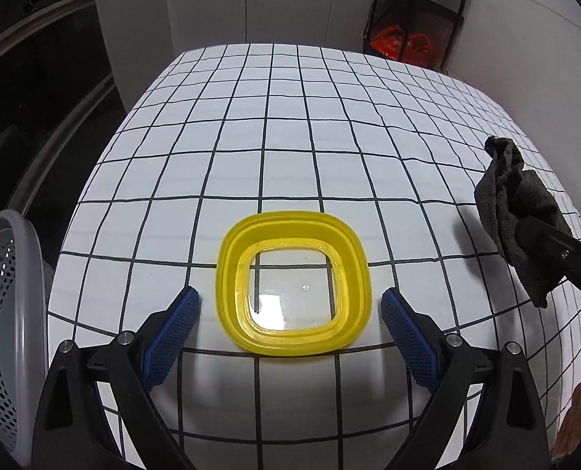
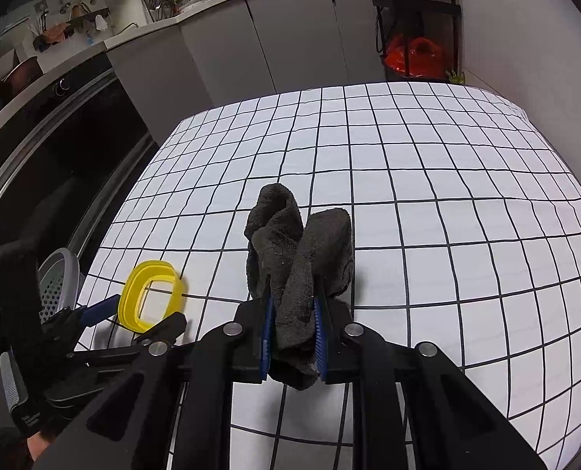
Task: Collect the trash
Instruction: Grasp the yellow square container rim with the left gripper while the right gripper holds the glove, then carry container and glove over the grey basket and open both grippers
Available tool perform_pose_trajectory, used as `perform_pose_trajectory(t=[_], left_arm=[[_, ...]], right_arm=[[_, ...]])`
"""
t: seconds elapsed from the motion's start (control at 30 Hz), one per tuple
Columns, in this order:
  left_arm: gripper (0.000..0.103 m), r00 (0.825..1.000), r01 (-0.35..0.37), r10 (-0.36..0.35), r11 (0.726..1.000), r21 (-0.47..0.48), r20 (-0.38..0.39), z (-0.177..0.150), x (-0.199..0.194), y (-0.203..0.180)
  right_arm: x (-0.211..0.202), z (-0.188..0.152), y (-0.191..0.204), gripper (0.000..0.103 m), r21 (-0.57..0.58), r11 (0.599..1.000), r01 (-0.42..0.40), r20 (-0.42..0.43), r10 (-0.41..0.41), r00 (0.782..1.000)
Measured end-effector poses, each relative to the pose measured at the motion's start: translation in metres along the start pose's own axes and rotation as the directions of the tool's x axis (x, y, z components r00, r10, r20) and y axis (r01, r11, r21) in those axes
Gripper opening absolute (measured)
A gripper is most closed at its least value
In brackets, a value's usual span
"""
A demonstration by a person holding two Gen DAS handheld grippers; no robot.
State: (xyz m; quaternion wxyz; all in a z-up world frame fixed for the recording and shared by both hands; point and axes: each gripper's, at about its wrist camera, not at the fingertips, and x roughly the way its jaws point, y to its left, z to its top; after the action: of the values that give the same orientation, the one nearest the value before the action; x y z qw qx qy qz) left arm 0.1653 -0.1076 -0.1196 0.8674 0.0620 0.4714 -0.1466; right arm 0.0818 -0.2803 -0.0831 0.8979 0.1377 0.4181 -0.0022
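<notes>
Here the left tongs [image 1: 290, 321] stand wide open, holding nothing, their blue pads either side of the yellow container [image 1: 292, 284] (clear-bottomed, flat on the bench [image 1: 290, 137]) without touching it. The right tongs [image 2: 293, 337] are clamped on a dark grey cloth [image 2: 298, 258], lifted above the checked surface to the container's right. A perforated grey basket [image 1: 4, 313] sits at the bench's left edge.

Left gripper [image 1: 290, 317] open, fingers flanking yellow lid [image 1: 293, 284] on checked surface [image 1: 290, 137]. Grey basket [image 1: 4, 337] off surface's left edge. Dark cloth [image 1: 521, 215] raised near right edge.
</notes>
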Motion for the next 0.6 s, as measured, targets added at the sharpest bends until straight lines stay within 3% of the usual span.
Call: perform_pose_trajectory(t=[0.13, 0.2, 0.43, 0.6], left_arm=[[0.084, 1.000, -0.005, 0.005, 1.000, 0.022, 0.007, 0.000, 0.000, -0.004], [0.070, 1.000, -0.014, 0.013, 0.999, 0.042, 0.014, 0.001, -0.001, -0.007], [0.067, 1.000, 0.003, -0.004, 0.999, 0.041, 0.022, 0.000, -0.006, -0.004], [0.067, 0.998, -0.014, 0.012, 0.999, 0.034, 0.067, 0.001, -0.022, 0.003]], right_arm=[[0.002, -0.001, 0.003, 0.017, -0.008, 1.000, -0.002, -0.003, 0.002, 1.000], [0.002, -0.001, 0.004, 0.017, -0.008, 1.000, -0.003, -0.005, 0.003, 1.000], [0.000, -0.002, 0.007, 0.017, -0.018, 1.000, -0.006, -0.002, 0.006, 1.000], [-0.004, -0.003, 0.009, 0.017, -0.024, 1.000, -0.010, 0.003, 0.010, 1.000]])
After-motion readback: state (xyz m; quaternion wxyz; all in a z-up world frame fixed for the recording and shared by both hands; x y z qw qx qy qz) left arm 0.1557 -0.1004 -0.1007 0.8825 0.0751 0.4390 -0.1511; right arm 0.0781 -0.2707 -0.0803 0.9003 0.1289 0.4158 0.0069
